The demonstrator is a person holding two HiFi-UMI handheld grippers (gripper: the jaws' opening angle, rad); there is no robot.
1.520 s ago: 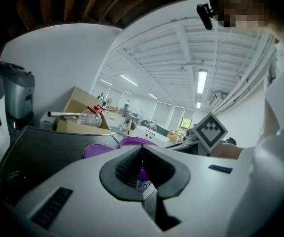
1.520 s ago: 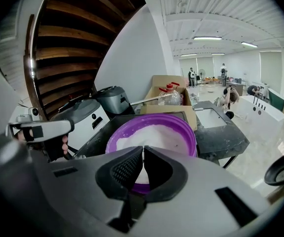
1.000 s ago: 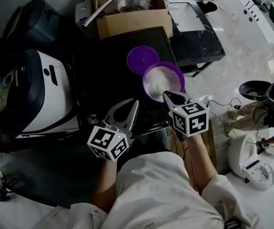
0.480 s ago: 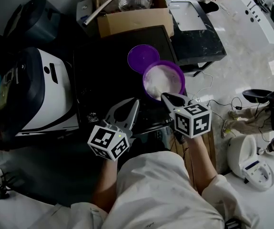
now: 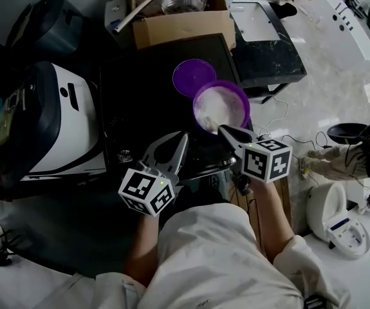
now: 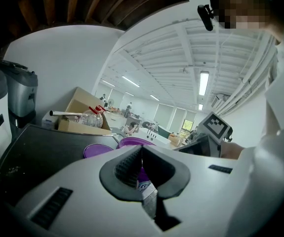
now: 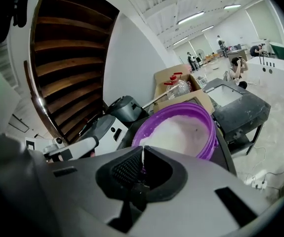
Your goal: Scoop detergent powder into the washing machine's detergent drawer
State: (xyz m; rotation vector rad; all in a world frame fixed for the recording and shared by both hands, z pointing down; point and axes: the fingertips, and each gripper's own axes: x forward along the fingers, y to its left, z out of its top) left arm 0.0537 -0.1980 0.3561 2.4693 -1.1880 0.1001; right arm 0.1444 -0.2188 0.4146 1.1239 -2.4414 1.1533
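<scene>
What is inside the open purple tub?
White powder fills most of the purple tub. The powder covers the bottom, and the right gripper hides the near rim.

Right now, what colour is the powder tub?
Purple tub, clearest in the right gripper view.

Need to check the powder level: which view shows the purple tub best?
Right gripper view: the tub fills the middle, powder plain inside. Head view shows it from above, smaller. Left gripper view catches only its rim behind the tool.
</scene>
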